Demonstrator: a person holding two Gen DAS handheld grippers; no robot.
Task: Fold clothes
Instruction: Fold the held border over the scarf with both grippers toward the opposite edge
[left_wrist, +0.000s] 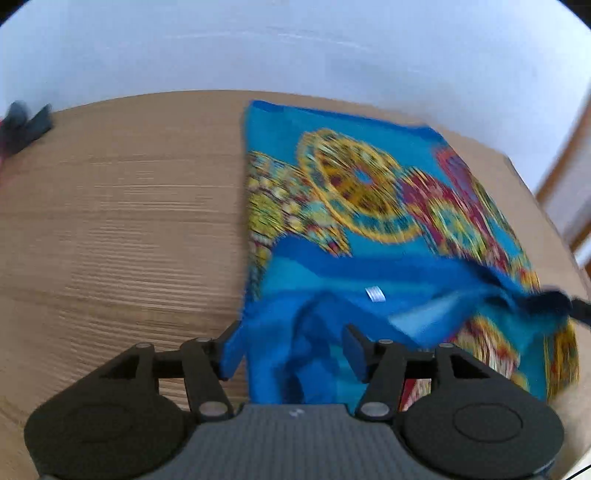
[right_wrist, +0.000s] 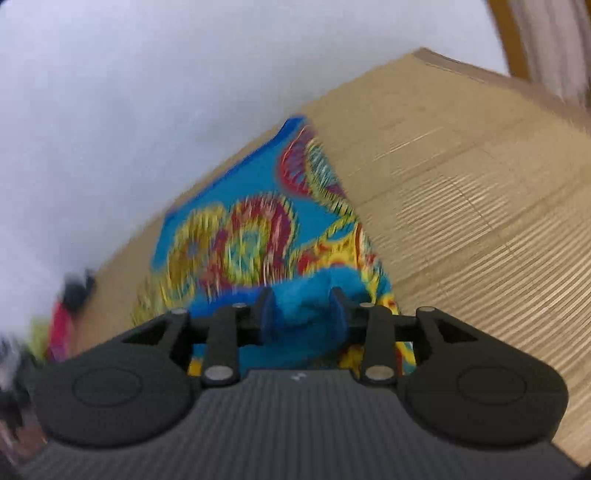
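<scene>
Left gripper (left_wrist: 291, 352) jaws spread; right gripper (right_wrist: 301, 314) jaws pinching.

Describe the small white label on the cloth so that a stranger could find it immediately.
Start from the wooden table and find the bright blue patterned garment lying on it. On its plain blue folded part nearest the left tongs sits the white label. It is the only white, pattern-free patch on the cloth.

The garment (left_wrist: 369, 206) lies on the table (left_wrist: 129, 221), clothes pile (left_wrist: 22, 129) far left.
</scene>
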